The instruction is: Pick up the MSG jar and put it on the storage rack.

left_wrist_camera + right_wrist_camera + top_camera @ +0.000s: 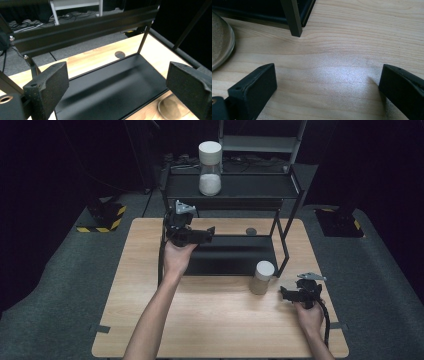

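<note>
A white-lidded jar of tan sand point(262, 277) stands on the wooden table point(210, 320) in front of a black two-level rack point(231, 190). A second white-lidded jar point(210, 168), part full of white powder, stands on the rack's top shelf. My left gripper point(210, 234) is held at the left end of the rack's bottom tray point(230, 257); in the left gripper view it point(117, 85) is open over that tray point(107, 87), holding nothing. My right gripper point(284, 294) is low over the table just right of the sand jar, open point(328, 87) and empty, with the jar's base point(220, 40) to its left.
A small dark disc point(251, 231) lies on the table behind the tray. The rack's front right leg point(292, 17) stands just beyond my right gripper. Bare wood runs along the table's near side. Grey floor mats and yellow-black striped blocks point(104, 217) surround the table.
</note>
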Motion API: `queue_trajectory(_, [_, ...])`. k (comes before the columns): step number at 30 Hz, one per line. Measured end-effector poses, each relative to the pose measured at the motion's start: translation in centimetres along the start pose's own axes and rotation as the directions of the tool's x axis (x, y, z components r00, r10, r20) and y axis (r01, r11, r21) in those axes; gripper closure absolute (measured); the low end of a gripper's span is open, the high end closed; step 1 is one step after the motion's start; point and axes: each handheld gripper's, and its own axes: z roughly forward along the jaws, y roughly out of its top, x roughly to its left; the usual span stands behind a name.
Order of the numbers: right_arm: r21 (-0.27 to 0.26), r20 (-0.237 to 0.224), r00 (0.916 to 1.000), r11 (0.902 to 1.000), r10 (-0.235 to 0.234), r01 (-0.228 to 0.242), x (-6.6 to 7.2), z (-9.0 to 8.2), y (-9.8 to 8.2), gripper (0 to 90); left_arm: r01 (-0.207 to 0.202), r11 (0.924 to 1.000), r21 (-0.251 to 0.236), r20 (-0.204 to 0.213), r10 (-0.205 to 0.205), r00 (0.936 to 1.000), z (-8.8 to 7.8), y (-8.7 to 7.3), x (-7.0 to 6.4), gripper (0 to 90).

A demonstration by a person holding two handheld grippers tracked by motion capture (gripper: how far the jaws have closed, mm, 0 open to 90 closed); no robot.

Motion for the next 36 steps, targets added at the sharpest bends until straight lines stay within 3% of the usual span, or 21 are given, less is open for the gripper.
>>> queue_trajectory(4, [0.0,0.0,1.0,1.0,0.0,0.0,0.0,0.0,0.0,0.8,0.005,1.0,0.006,-0.005,-0.005,1.0,0.8,-1.6,-0.2,5.0])
queue_trajectory(24, [-0.002,0.0,1.0,1.0,0.0,0.0,0.0,0.0,0.0,0.8,-0.012,0.997,0.076,0.001,0.012,0.9999,3.8,-5.3,-1.0,4.9])
queue_trajectory(27, [-0.002,0.0,1.0,1.0,0.0,0.0,0.0,0.0,0.0,0.8,0.002,0.9964,0.085,0.005,-0.002,1.0,4.4,-6.2,-0.9,4.8])
queue_trajectory(36, [-0.001,-0.001,1.0,1.0,0.0,0.0,0.0,0.0,0.0,0.9,0.001,0.9885,0.151,-0.011,0.001,0.9999,6.4,-8.5,-1.2,4.5])
